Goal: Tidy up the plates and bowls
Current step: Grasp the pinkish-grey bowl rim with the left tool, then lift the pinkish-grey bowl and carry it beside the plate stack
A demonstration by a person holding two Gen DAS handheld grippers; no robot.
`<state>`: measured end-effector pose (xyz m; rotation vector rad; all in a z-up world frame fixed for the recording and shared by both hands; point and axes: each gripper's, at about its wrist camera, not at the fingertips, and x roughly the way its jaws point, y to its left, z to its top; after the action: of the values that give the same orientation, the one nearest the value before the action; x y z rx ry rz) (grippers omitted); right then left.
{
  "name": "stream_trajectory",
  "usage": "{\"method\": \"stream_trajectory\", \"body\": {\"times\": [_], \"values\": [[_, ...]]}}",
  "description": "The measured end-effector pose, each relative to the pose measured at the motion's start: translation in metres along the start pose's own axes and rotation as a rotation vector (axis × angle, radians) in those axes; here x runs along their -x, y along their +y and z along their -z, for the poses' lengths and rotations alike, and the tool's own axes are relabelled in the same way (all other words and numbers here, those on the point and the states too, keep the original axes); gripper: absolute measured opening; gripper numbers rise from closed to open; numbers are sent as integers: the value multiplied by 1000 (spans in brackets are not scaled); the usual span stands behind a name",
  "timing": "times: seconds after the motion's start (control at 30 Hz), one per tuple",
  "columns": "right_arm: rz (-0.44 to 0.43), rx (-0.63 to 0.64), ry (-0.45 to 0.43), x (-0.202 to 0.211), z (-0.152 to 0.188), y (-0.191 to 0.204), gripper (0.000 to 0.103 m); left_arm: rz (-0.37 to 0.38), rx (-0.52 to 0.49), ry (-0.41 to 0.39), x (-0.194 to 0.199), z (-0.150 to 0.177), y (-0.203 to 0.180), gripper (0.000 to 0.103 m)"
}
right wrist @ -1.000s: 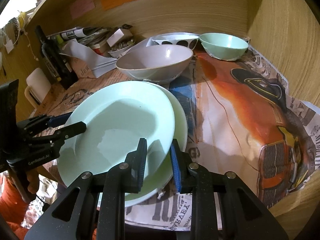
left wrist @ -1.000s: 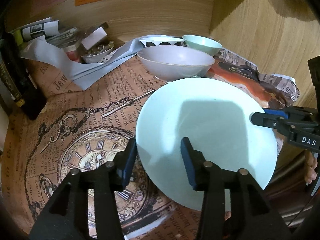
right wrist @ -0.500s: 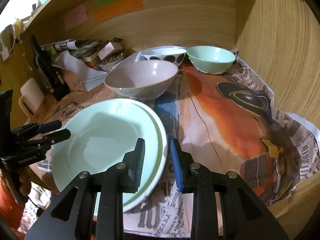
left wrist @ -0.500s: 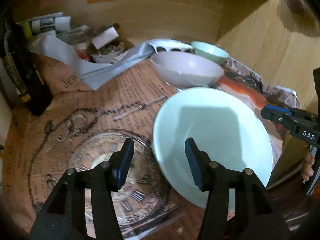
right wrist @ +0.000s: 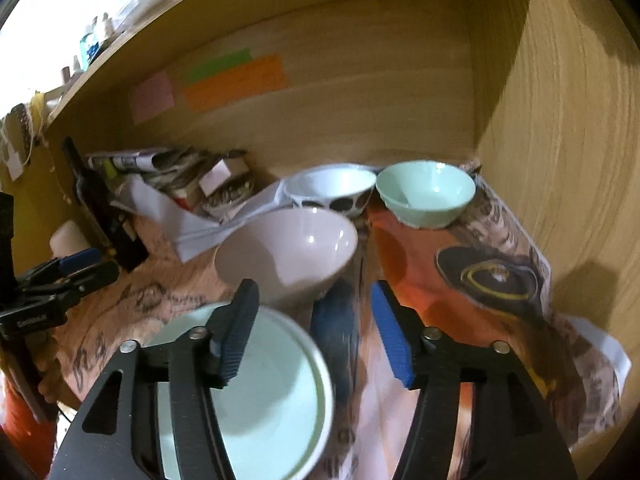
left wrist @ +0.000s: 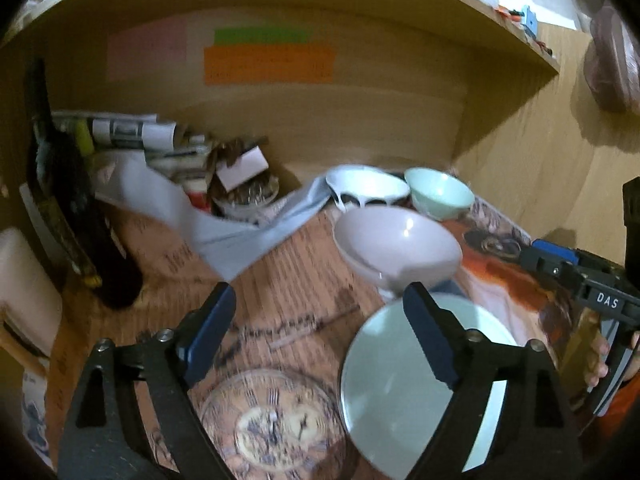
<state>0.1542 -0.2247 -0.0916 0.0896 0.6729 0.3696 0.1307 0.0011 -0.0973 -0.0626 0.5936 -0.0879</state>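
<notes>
Two stacked pale green plates (left wrist: 400,392) lie near the table's front edge; they also show in the right wrist view (right wrist: 264,396). Behind them stands a large grey bowl (left wrist: 396,240) (right wrist: 288,256). Further back are a white bowl with dark spots (left wrist: 366,190) (right wrist: 330,190) and a small green bowl (left wrist: 438,194) (right wrist: 426,194). My left gripper (left wrist: 320,336) is open and empty, above the table left of the plates. My right gripper (right wrist: 314,328) is open and empty, above the plates' right edge.
Papers, a box and a small dish form a clutter pile (left wrist: 224,184) at the back left. A dark bottle (left wrist: 76,216) stands at the left. Wooden walls (right wrist: 560,140) close the back and right. Printed paper (right wrist: 492,276) covers the table.
Both grippers have opened wide and let go of the plate, which now rests on the other plate. Both grippers have lifted and pulled back.
</notes>
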Motion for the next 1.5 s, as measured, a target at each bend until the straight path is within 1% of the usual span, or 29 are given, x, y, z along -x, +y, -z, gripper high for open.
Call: {"method": "stream_trajectory", "body": {"times": [0.03, 0.13, 0.4, 0.53, 0.6, 0.63, 0.67, 0.73, 0.77, 0.83, 0.87, 0.93, 1.1, 1.13, 1.17, 1.27, 1.37, 1.5], "values": [[1, 0, -1, -4, -3, -1, 59, -1, -1, -1, -4, -4, 0, 89], [-11, -11, 11, -19, -10, -4, 60, -6, -3, 10, -23, -13, 0, 89], [-6, -45, 81, -61, -21, -17, 60, -3, -39, 91, -80, -26, -9, 89], [12, -50, 114, -81, -22, -27, 60, 23, -34, 144, -105, -28, -11, 89], [7, -58, 135, -88, -22, -31, 60, 36, -25, 161, -115, -29, -12, 87], [3, -61, 143, -91, -21, -32, 58, 41, -21, 167, -118, -30, -11, 83], [-2, -63, 154, -95, -21, -33, 54, 48, -19, 176, -122, -30, -11, 80], [-8, -65, 172, -100, -19, -34, 49, 64, -13, 200, -131, -31, -11, 70], [-14, -68, 181, -103, -18, -35, 47, 73, -9, 209, -135, -31, -11, 68], [-29, -76, 199, -107, -16, -35, 42, 86, -8, 225, -141, -30, -11, 59], [-33, -78, 205, -109, -15, -35, 39, 88, -10, 230, -144, -30, -11, 57], [-41, -80, 216, -112, -14, -34, 37, 95, -16, 238, -147, -28, -13, 49], [-66, -77, 230, -117, -14, -31, 30, 114, -21, 257, -152, -24, -13, 36], [-63, -75, 229, -118, -14, -31, 30, 123, -20, 264, -154, -23, -13, 33], [-62, -72, 227, -118, -14, -30, 30, 132, -17, 269, -155, -23, -13, 32], [-62, -76, 225, -119, -14, -29, 29, 155, -4, 281, -158, -23, -12, 24], [-55, -82, 224, -120, -15, -28, 29, 136, -15, 280, -158, -23, -15, 24], [-57, -96, 214, -118, -16, -29, 29, 129, 4, 283, -156, -23, -14, 24]]}}
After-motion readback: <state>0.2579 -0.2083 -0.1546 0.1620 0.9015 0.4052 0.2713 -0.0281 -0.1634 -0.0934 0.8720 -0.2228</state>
